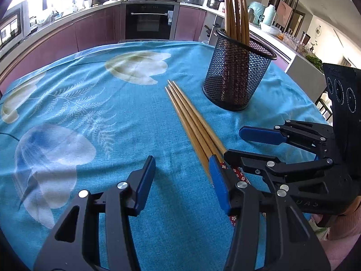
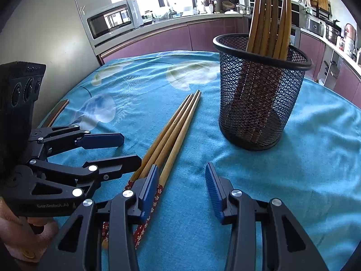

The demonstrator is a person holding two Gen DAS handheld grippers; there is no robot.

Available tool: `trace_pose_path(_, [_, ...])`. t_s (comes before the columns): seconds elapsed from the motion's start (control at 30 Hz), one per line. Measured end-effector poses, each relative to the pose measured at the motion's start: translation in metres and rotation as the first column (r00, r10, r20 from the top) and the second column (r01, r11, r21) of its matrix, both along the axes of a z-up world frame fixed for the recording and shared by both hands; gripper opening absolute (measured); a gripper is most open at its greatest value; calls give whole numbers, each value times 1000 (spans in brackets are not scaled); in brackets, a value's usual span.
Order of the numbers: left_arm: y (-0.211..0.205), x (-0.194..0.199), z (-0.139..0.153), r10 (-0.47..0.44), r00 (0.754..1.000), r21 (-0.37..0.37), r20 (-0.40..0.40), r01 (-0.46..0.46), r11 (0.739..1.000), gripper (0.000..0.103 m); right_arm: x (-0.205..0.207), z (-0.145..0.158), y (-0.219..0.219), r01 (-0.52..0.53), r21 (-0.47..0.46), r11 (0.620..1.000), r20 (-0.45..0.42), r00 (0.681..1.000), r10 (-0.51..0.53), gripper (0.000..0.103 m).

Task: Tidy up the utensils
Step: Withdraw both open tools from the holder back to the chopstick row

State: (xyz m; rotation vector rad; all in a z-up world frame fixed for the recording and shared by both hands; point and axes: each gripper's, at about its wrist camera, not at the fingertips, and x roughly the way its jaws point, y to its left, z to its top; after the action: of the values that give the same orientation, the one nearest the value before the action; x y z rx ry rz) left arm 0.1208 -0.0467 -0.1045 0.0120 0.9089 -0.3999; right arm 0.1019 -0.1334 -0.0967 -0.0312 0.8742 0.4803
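While angled downward, both grippers (image 1: 182,180) (image 2: 180,189) flank chopsticks (image 1: 191,122).

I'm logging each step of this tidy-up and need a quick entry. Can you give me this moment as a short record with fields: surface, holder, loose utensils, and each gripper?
surface: table under a blue floral cloth
holder: black mesh cup, upright, with several wooden chopsticks standing in it
loose utensils: bundle of chopsticks lying flat on the cloth beside the cup, patterned red ends toward the grippers
left gripper: open, nothing between its fingers, bundle at its right finger
right gripper: open, nothing held, bundle at its left finger
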Motion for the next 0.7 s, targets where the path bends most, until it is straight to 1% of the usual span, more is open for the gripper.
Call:
trace_pose_path(0.2, [-4, 2, -2, -2, 1000, 15, 1, 2, 1000, 49, 1, 0, -4, 4, 14, 1000, -9, 1000, -4, 41])
trace_pose_path(0.53, [-7, 6, -3, -6, 1000, 38, 10, 6, 999, 49, 4, 1, -3, 6, -1, 1000, -9, 1000, -6, 40])
trace_pose_path(0.7, [-9, 11, -3, -10, 1000, 50, 9, 9, 999, 48, 9, 1, -5, 11, 6, 1000, -12, 1000, -11, 40])
